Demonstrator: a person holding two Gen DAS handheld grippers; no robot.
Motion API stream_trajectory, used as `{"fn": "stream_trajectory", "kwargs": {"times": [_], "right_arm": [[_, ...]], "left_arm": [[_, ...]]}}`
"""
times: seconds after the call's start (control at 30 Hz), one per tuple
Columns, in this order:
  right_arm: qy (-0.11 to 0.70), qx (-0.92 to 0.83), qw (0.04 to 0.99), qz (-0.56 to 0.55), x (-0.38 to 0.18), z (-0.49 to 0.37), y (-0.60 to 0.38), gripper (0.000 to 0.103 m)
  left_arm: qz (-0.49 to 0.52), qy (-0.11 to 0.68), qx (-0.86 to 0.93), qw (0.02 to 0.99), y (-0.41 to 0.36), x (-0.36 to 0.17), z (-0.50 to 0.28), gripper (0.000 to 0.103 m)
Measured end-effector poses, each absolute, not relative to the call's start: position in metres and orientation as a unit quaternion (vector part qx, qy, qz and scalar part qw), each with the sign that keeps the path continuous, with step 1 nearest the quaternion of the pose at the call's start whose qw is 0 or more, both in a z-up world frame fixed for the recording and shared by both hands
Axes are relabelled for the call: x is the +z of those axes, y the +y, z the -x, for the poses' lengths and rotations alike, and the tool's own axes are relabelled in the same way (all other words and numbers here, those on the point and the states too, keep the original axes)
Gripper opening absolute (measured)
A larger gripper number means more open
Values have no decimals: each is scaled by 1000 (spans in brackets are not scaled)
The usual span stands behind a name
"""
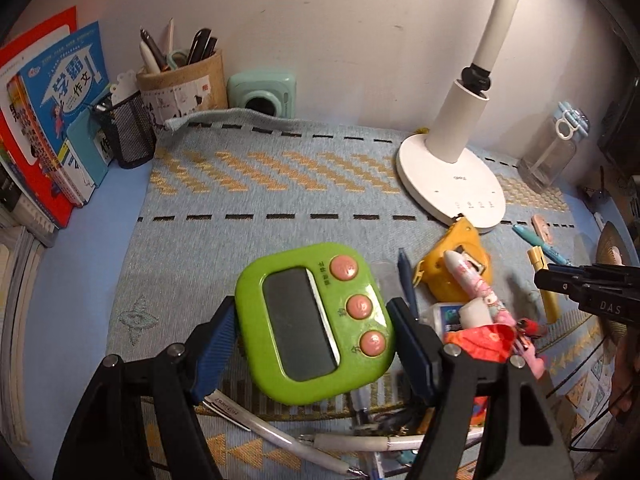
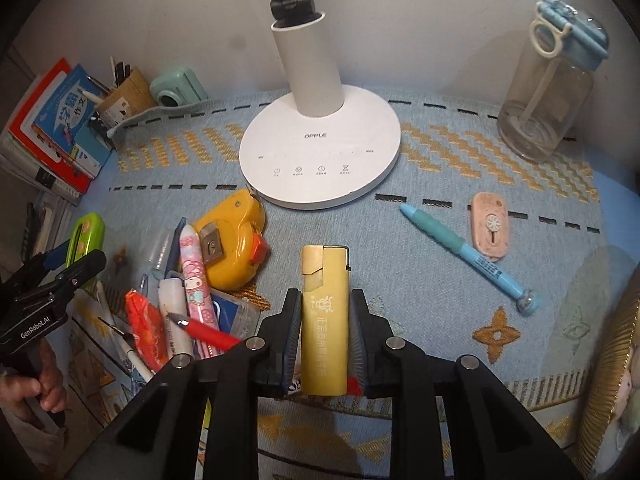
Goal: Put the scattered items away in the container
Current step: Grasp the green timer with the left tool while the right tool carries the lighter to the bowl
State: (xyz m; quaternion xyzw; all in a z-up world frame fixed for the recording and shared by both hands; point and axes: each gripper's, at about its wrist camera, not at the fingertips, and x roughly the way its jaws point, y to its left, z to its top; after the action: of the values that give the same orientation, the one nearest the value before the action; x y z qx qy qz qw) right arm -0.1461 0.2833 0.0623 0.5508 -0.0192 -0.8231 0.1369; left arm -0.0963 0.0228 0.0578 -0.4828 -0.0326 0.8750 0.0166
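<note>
My left gripper (image 1: 314,309) is shut on a green kitchen timer (image 1: 316,320) with three pink buttons, its blue pads pressing on both sides; the timer hangs a little above the mat. In the right wrist view that timer (image 2: 86,236) shows at the left edge. My right gripper (image 2: 325,297) is shut on an upright yellow lighter (image 2: 324,320). A pile lies between the two: yellow tape measure (image 2: 232,248), pink pen (image 2: 196,276), red cutter (image 2: 208,332), white pens. Apart on the right lie a blue pen (image 2: 468,256) and a pink cutter (image 2: 490,226).
A white lamp base (image 2: 320,152) stands mid-mat and a clear water bottle (image 2: 544,100) at the back right. At the back left are a cork pen cup (image 1: 182,84), a black mesh cup (image 1: 128,132), a mint camera-like box (image 1: 262,90) and leaning books (image 1: 48,120).
</note>
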Motion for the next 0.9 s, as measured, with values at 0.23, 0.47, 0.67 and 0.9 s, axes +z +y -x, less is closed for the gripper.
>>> {"fn": "stream_trajectory", "kwargs": {"times": [0.23,0.47,0.67,0.9], "right_arm": [[-65,-844,128,-517,106,116,334,25],[-92,-855,100,-501,129,83,406,25],[-120,-859,54,-495,134,61,480,25],[-175,-850,-10,-497,125,38,574,25]], "left_arm": [[460,-16,886,56,76,101,87,71],[448,4,886,118,159,125,84,71],[445,23,878,177,246,136,86,71],[446,50,859,244,348,136,82,71]]}}
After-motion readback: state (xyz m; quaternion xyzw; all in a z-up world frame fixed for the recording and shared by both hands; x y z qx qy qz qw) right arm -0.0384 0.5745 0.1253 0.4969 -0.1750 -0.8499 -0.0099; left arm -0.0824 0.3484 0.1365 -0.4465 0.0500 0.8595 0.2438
